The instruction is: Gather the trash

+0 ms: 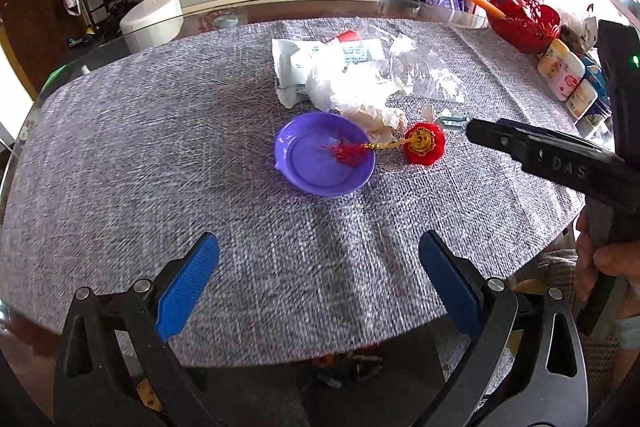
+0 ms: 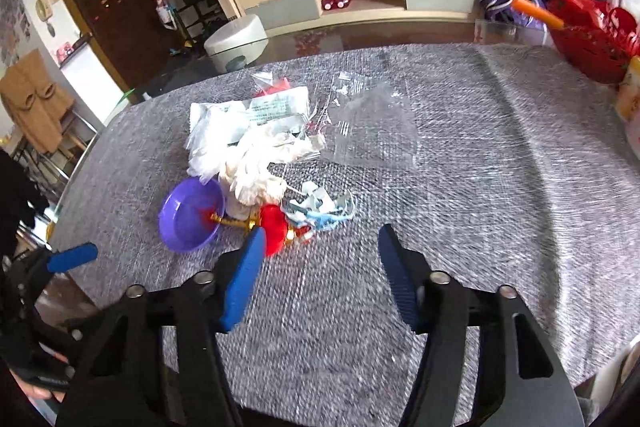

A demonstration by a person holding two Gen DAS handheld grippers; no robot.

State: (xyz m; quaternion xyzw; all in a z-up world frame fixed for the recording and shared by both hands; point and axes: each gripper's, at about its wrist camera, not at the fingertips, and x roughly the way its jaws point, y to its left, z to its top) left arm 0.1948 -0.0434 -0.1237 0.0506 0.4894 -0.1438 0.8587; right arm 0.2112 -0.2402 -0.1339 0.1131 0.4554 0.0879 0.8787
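**Both grippers empty above the grey cloth, trash heaped mid-table**

From my seat at the controls I read the table from left to right. My left gripper (image 1: pixel 319 275) hangs over bare grey cloth (image 1: pixel 120 155) with its blue pads spread wide and nothing between them. Ahead of it sits the purple bowl (image 1: pixel 325 159), with the red tassel of a small lantern ornament (image 1: pixel 424 143) lying inside; a gold cord crosses the bowl's rim to the round red body, which rests on the cloth just beside it on the right.

Behind the bowl lies the trash: a white printed packet (image 1: pixel 292 65), a crumpled white tissue (image 1: pixel 378 119) touching the bowl's far edge, and a clear plastic bag (image 1: pixel 424 67) spread out farther right. Torn blue-and-white scraps (image 2: pixel 320 211) lie next to the ornament.

My right gripper (image 2: pixel 320 243) stands partly open, gripping nothing, over the cloth just short of the scraps and the ornament; its left pad overlaps the ornament in the right wrist view, and I cannot tell whether they touch. At the far right edge stand a red basket (image 1: pixel 524 23) and several jars (image 1: pixel 560 71).
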